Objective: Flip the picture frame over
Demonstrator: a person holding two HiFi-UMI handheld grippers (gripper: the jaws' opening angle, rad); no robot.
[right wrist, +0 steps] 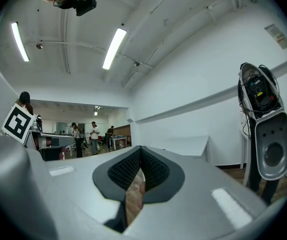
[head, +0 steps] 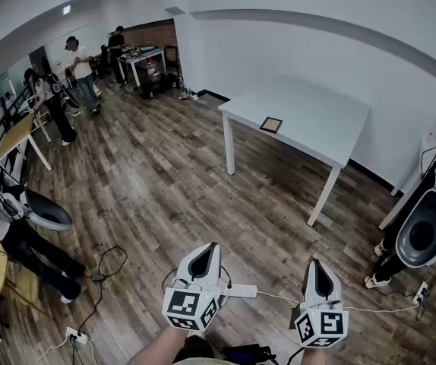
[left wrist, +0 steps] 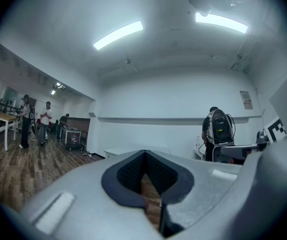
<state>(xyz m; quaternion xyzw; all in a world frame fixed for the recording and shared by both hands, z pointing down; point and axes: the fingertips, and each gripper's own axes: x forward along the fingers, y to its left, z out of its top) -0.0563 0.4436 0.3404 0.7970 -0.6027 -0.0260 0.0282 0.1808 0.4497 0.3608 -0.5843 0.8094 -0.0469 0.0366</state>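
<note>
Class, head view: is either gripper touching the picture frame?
No: the picture frame lies on the white table, while the left gripper and right gripper are over the floor, apart from it.

No legible text on any surface.

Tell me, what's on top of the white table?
Just a small picture frame, lying flat on the white table. Its underside is hidden against the tabletop.

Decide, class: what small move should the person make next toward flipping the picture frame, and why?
Probably step toward the white table: the picture frame lies flat on it, well beyond both claws. The left claw and right claw hang shut and empty over the wood floor, so nothing can be gripped from here.
</note>
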